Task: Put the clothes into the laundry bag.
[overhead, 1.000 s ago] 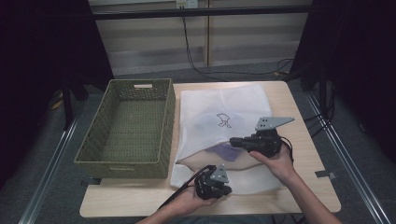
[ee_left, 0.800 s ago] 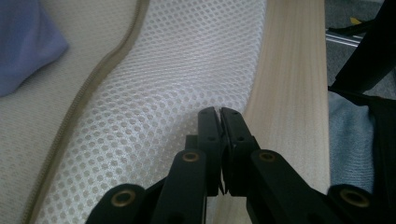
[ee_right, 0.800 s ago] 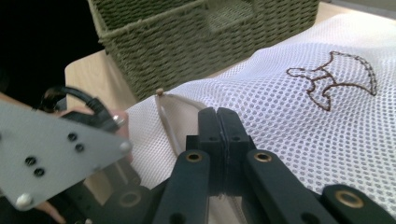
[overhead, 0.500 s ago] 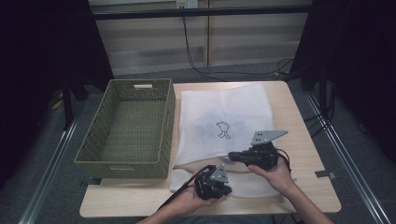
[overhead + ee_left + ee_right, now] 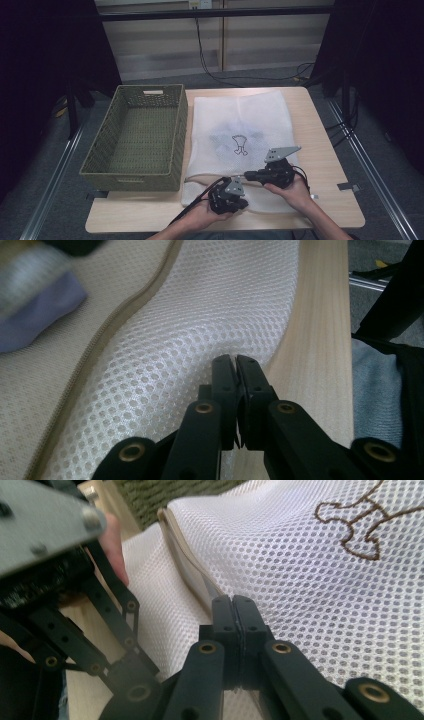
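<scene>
A white mesh laundry bag (image 5: 240,117) with a brown bone outline (image 5: 240,145) lies flat on the wooden table (image 5: 325,150). Both grippers work at its near end. My left gripper (image 5: 234,196) (image 5: 235,360) is shut, pinching the lower mesh layer (image 5: 165,365) by the table's front edge. My right gripper (image 5: 247,175) (image 5: 232,600) is shut on the upper layer's edge beside the beige zipper (image 5: 185,555). A blurred purple garment (image 5: 45,295) shows inside the bag, past the zipper (image 5: 100,340). The left gripper's linkage (image 5: 75,620) sits close on the left of the right gripper view.
A woven green basket (image 5: 137,135), with nothing seen in it, stands left of the bag and touches its side. Bare wood (image 5: 320,340) runs along the bag's near edge. Metal rails (image 5: 360,150) flank the table, and cables (image 5: 210,55) lie on the floor behind.
My right gripper has come down and toward the person with the bag's upper flap. The opening that showed the purple garment has closed flat. The left gripper has barely moved.
</scene>
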Tool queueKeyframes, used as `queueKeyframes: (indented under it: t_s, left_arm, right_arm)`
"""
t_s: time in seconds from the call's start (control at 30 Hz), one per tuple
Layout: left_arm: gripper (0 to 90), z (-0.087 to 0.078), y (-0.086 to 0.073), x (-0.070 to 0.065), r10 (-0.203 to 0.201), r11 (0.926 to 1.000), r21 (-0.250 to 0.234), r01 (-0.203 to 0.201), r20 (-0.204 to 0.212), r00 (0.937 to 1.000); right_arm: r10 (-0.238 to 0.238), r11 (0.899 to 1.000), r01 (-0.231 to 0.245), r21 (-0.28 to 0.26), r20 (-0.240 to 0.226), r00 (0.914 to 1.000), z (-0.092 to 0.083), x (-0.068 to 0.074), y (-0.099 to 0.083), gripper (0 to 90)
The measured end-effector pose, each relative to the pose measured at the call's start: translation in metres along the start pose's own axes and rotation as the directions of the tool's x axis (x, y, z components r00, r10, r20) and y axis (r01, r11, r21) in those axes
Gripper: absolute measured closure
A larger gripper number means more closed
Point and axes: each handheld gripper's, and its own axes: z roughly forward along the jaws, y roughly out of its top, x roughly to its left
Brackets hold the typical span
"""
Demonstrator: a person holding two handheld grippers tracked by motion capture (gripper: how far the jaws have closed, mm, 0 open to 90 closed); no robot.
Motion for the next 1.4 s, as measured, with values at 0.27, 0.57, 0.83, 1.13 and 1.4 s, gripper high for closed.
queueKeyframes:
  t_s: [0.27,0.57,0.83,1.13,1.4]
  left_arm:
    - [87.4,0.002,-0.001,0.0,-0.008,0.9996,-0.028,0.008,0.0,1.0]
    - [87.4,0.002,-0.001,0.0,-0.013,0.9993,-0.034,0.014,0.003,0.9999]
    - [87.4,0.003,-0.001,0.0,-0.017,0.999,-0.041,0.017,-0.006,0.9998]
    - [87.1,0.006,0.002,0.002,-0.032,0.9985,-0.044,0.032,0.001,0.9995]
    - [86.9,0.009,0.005,0.0,-0.031,0.9986,-0.043,0.031,0.001,0.9995]
  right_arm:
    - [0.0,0.999,0.0,0.043,0.003,1.0,0.005,0.0,-0.007,89.5]
    - [0.0,0.997,-0.001,0.077,0.016,0.9999,0.007,-0.001,-0.013,89.4]
    - [0.003,0.992,-0.008,0.126,0.041,0.9991,0.017,-0.007,-0.019,89.3]
    - [0.027,0.989,-0.039,0.145,0.083,0.9962,0.021,-0.016,-0.023,88.7]
    - [0.062,0.989,-0.074,0.125,0.097,0.9934,0.02,-0.02,-0.028,88.3]
